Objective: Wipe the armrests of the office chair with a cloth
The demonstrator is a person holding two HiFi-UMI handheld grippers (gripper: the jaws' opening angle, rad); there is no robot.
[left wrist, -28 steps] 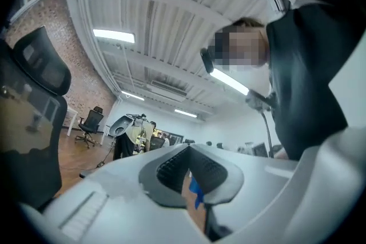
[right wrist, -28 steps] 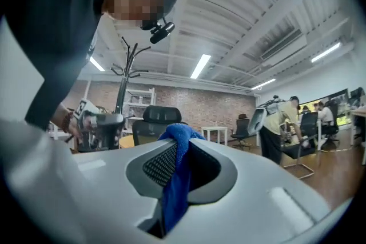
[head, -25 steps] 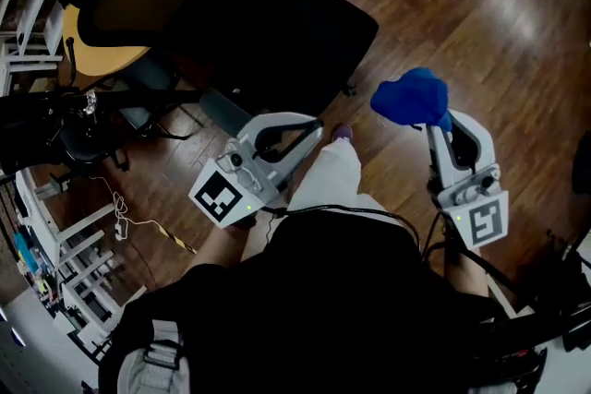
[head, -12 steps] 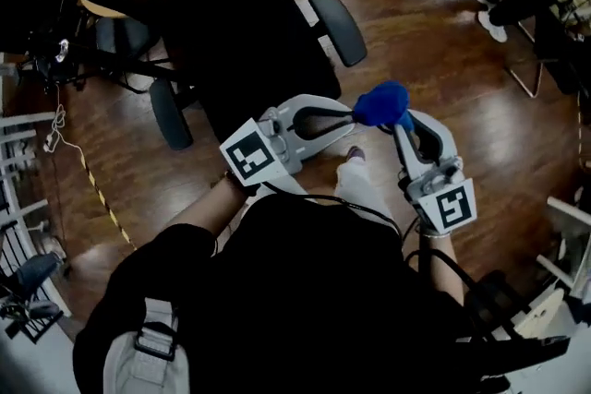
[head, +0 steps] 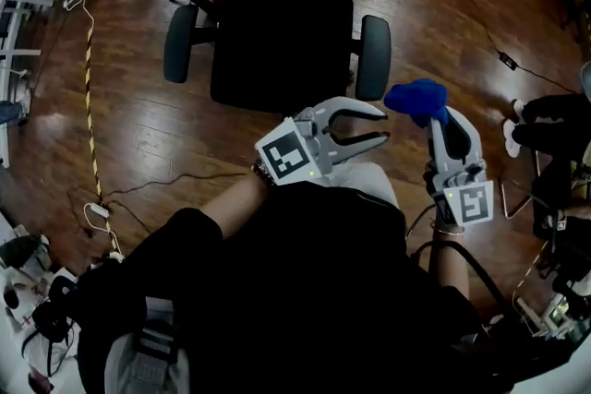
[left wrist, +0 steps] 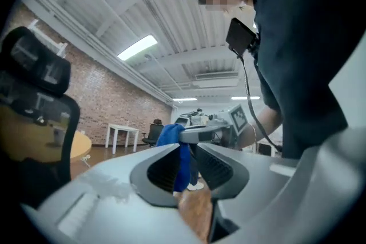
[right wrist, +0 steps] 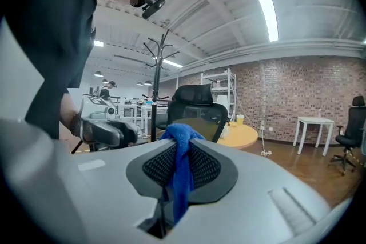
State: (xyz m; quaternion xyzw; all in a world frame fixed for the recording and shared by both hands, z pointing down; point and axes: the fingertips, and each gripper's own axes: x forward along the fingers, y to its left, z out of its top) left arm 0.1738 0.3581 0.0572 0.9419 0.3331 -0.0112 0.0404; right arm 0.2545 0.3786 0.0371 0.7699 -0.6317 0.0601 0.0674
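Observation:
The black office chair (head: 277, 41) stands at the top of the head view, with its left armrest (head: 180, 43) and right armrest (head: 374, 57) to either side of the seat. My right gripper (head: 434, 120) is shut on a bunched blue cloth (head: 416, 99), held just right of the right armrest. In the right gripper view the cloth (right wrist: 182, 171) hangs down between the pads. My left gripper (head: 381, 126) points sideways at the cloth. Its jaws have just been opening and stand open with nothing between them. The cloth (left wrist: 174, 143) shows just past its tips.
Dark wooden floor all round. A yellow-black cable (head: 90, 97) and thin wires run along the left. Another person's legs (head: 545, 120) and a chair frame are at the right edge. A round yellow table (right wrist: 251, 135) stands behind the chair.
Both grippers swung sideways with my turning; the chair now lies straight ahead with both armrests showing. The left jaws went from shut to open beside the cloth. The right gripper kept hold of the cloth.

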